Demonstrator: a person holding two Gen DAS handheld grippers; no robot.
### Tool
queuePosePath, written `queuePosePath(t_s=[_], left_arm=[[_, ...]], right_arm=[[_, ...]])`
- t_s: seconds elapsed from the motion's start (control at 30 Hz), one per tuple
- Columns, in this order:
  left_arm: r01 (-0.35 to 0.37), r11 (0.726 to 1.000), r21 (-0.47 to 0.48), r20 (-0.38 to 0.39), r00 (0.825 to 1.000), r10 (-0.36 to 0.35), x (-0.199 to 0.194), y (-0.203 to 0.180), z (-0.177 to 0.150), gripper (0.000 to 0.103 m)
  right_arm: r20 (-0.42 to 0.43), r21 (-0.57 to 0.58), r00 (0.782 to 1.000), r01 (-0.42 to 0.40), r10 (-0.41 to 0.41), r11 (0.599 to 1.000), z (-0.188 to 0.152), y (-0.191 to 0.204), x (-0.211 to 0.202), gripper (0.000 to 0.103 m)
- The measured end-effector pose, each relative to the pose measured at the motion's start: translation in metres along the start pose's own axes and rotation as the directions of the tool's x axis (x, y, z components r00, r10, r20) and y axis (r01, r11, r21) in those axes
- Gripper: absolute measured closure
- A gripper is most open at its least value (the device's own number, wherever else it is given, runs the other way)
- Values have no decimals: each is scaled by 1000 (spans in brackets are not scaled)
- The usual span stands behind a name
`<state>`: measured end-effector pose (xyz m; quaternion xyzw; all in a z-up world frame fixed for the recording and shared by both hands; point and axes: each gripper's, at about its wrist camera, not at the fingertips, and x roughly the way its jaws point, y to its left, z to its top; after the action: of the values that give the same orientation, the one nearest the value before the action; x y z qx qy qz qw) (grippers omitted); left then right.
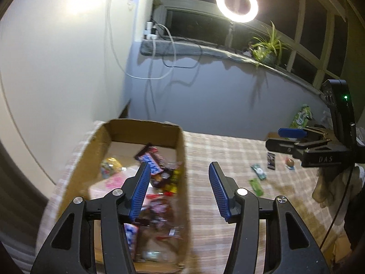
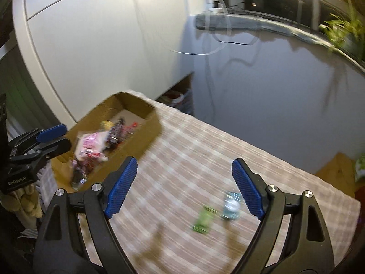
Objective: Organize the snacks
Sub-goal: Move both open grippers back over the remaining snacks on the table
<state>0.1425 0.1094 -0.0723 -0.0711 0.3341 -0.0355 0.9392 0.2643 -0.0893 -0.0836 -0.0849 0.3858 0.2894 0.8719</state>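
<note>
left wrist view, checked tablecloth (image 1: 228, 150), cardboard box (image 1: 180, 150), ring light (image 1: 237, 0) at dark window, both tools wide, empty

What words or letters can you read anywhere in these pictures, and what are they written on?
"DAS": on the black body of the right tongs, seen from the left camera.
"GenRobot.AI" (first letter unclear): on the black body of the left tongs, seen from the right camera.
Snack wrappers in the cardboard box: too blurred to read.
Green bag and packets on the tablecloth: too small or blurred.
</note>
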Motion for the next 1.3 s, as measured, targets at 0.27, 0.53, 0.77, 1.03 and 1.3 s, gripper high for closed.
queuePosePath(t_s=[0.27,0.53,0.77,1.03,1.3], left_arm=[[68,997,26,-52,996,-66,21,-44,-4,51],[140,990,24,-136,981,-136,53,-87,-16,51],[183,983,8,-212,961,-177,83,-112,-26,51],[187,982,26,-288,942,-172,114,-135,-36,51],[150,987,62,-335,935,-121,136,-150,-42,66]], right_arm=[[-17,87,996,92,-91,992,-30,-69,-24,16],[-34,143,989,147,-143,979,-56,-119,-39,16],[-55,173,987,158,-151,972,-76,-149,-40,16],[-92,169,985,163,-149,972,-91,-168,-25,16],[-124,143,981,164,-147,976,-97,-172,-7,22]])
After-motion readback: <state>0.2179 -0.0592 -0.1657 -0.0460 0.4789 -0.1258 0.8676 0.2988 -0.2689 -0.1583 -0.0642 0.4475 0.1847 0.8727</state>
